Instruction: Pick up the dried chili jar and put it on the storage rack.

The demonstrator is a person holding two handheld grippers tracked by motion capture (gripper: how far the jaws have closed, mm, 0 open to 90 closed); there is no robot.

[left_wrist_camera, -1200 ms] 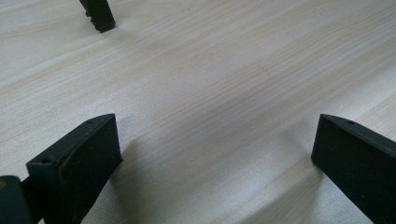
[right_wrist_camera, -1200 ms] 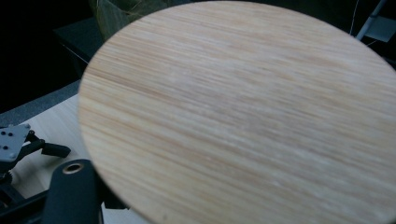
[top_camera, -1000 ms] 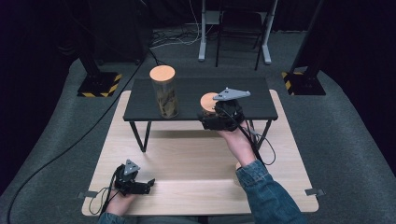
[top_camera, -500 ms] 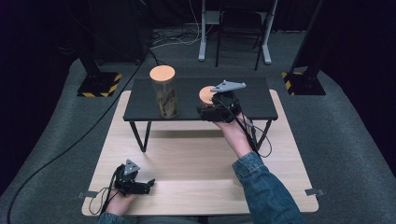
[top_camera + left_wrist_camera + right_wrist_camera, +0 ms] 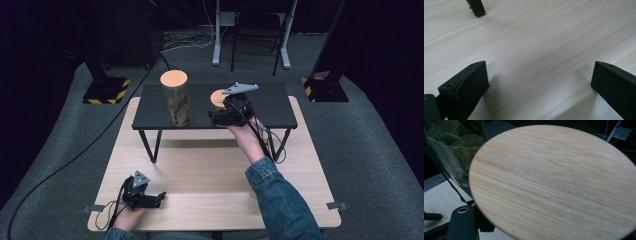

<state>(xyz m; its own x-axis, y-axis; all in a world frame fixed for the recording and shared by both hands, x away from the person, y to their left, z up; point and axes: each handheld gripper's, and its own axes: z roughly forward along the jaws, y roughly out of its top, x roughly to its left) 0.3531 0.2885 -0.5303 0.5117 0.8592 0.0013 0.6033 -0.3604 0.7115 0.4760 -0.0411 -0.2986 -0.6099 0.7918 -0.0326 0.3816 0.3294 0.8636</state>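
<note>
Resting at the near left of the pale wooden worktop [image 5: 210, 175], left tongs [image 5: 159, 198] lying released, jaws spread wide over bare wood, well apart from everything else. Standing upright on the left part of the small black table [image 5: 280, 107] set on the worktop, a tall glass jar [image 5: 176, 102] of dried leaves wearing its own round wooden cap, just beside the right tongs. Hovering at the table's middle, right tongs [image 5: 216, 117] clenching a round wooden lid [image 5: 554, 182], its disc blocking most of the right gripper view.
</note>
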